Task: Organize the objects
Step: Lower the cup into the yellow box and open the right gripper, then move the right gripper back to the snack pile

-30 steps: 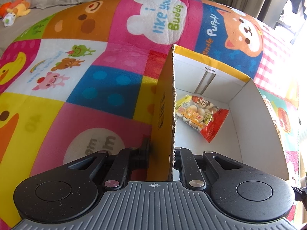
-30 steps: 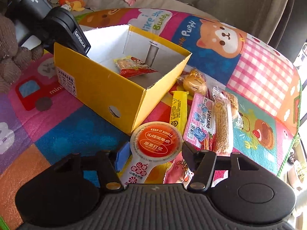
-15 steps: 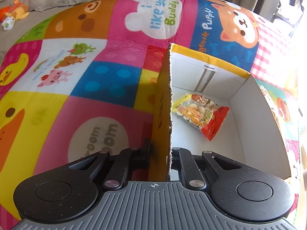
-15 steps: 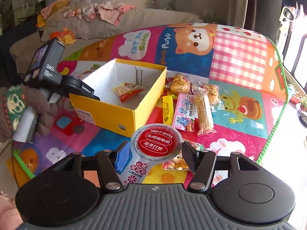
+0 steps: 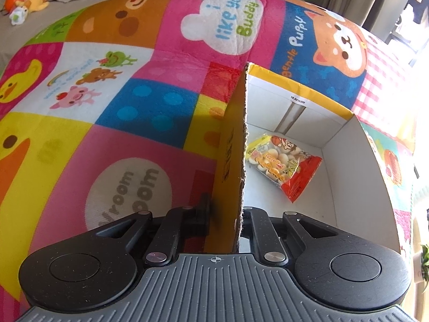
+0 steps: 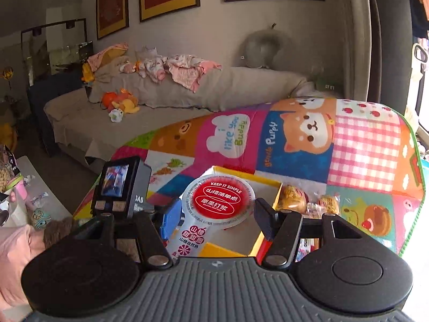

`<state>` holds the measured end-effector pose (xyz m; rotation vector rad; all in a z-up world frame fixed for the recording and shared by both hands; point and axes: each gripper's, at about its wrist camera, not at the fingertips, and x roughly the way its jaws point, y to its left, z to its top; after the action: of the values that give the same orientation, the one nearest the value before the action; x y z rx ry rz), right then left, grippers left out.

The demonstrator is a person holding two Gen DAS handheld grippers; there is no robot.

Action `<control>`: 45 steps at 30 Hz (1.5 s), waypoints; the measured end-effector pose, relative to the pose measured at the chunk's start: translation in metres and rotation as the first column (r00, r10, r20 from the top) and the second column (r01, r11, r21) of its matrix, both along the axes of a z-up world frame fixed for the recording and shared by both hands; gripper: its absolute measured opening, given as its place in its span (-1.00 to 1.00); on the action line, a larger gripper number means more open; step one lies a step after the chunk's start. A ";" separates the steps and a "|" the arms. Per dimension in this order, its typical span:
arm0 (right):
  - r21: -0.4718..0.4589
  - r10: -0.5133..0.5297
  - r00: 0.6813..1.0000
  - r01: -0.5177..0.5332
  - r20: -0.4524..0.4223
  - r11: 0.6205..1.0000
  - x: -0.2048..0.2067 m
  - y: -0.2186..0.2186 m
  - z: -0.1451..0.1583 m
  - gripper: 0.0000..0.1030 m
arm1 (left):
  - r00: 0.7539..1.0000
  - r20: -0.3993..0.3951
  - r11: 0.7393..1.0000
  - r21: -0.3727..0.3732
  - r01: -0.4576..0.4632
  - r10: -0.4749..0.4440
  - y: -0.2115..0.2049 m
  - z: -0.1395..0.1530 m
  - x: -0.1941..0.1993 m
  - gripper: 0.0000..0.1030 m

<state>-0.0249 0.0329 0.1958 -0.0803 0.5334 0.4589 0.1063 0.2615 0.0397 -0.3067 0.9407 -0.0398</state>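
Your right gripper [image 6: 218, 214] is clamped across the round red-lidded snack [image 6: 218, 201], hanging above the yellow box's [image 6: 265, 237] open mouth. Lower it well inside before releasing (beside the red snack bag [image 5: 285, 166], not on it). Your left gripper [image 5: 224, 216] is pinched on the box wall [image 5: 233, 161]; hold that firm. More snacks [image 6: 308, 201] wait on the mat [image 6: 362, 147] beyond.

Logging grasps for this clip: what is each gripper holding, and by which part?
Left gripper clamps the yellow box by its side wall. Right gripper holds the round red-labelled snack pack by its edges.
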 end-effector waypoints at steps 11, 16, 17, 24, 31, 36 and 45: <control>-0.028 -0.054 0.998 0.054 -0.009 0.998 0.081 0.057 -0.020 0.34 | 1.000 -0.004 1.000 -0.025 0.003 -0.003 0.006 -0.001 0.000 -0.72; -0.038 -0.095 0.994 0.094 -0.048 0.995 0.089 0.044 -0.032 0.45 | 1.000 -0.004 1.000 -0.026 -0.004 0.004 0.004 -0.001 0.001 -0.72; -0.041 -0.108 0.993 0.106 -0.055 0.993 0.090 0.038 -0.035 0.49 | 1.000 -0.003 1.000 -0.027 -0.005 0.005 0.004 -0.001 0.001 -0.72; -0.086 -0.208 0.973 0.199 -0.100 0.976 0.090 -0.003 -0.062 0.64 | 1.000 -0.001 1.000 -0.028 -0.008 0.007 0.004 -0.001 0.001 -0.72; -0.138 -0.320 0.926 0.297 -0.198 0.945 0.086 -0.051 -0.102 0.66 | 1.000 -0.001 1.000 -0.026 -0.011 0.011 0.005 -0.001 0.001 -0.72; -0.150 -0.383 0.887 0.354 -0.260 0.923 0.075 -0.084 -0.126 0.67 | 1.000 -0.001 1.000 -0.021 -0.006 0.006 0.004 0.000 0.001 -0.72; -0.190 -0.348 0.896 0.304 -0.275 0.933 0.042 -0.093 -0.151 0.92 | 1.000 0.003 1.000 -0.020 -0.002 0.002 0.003 -0.001 0.000 -0.72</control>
<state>0.0174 -0.0605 0.0452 -0.0550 0.8685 0.0995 0.1058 0.2648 0.0388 -0.3255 0.9372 -0.0478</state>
